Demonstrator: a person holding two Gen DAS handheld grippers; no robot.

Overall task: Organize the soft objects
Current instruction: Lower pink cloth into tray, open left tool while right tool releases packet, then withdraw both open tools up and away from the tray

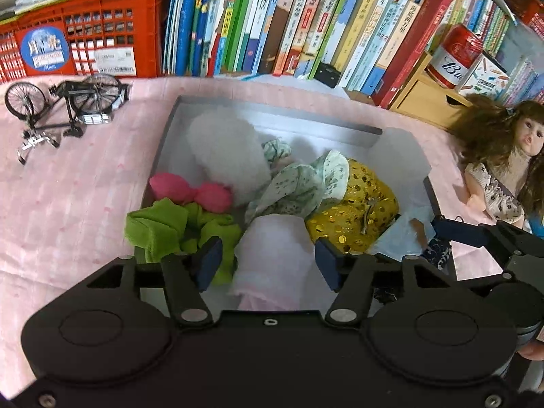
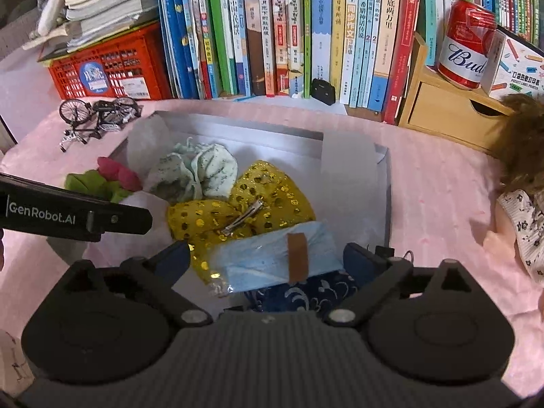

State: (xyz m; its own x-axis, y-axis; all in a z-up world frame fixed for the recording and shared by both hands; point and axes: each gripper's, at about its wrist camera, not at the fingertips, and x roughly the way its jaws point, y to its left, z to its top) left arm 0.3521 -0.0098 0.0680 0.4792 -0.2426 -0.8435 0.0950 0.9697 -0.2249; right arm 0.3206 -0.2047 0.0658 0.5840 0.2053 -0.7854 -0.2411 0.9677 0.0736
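From the left wrist, the left gripper (image 1: 268,261) hangs over the near edge of a shallow grey box (image 1: 272,115) on a pink cloth (image 1: 68,204); its jaws stand apart, and a pale pink folded cloth (image 1: 272,255) lies between the pads, which do not seem to press on it; left of that cloth a green cloth (image 1: 159,227) spills over the box's near left corner, with two pink balls (image 1: 190,192) just beyond it; a white fluffy piece (image 1: 224,149) fills the far left of the box, a mint patterned fabric (image 1: 302,180) sits in the middle, and a yellow sequinned bow (image 1: 360,210) lies to the right; the right gripper (image 1: 476,234) shows at the right edge; a toy bicycle (image 1: 64,105) rests far left on the cloth, a doll (image 1: 499,170) lies at the right, and books (image 1: 306,20) line the far side beside a red crate (image 1: 81,40).

From the right wrist, the right gripper (image 2: 268,258) has its jaws wide apart; a light blue packet (image 2: 268,258) with a brown strip lies between them, untouched so far as I can tell, atop a dark blue patterned fabric (image 2: 306,295); the yellow sequinned bow (image 2: 238,210), with a metal clip on it, sits just beyond; the left gripper (image 2: 74,217) reaches in from the left; a red can (image 2: 465,51) stands on a small wooden drawer (image 2: 442,112) far right.
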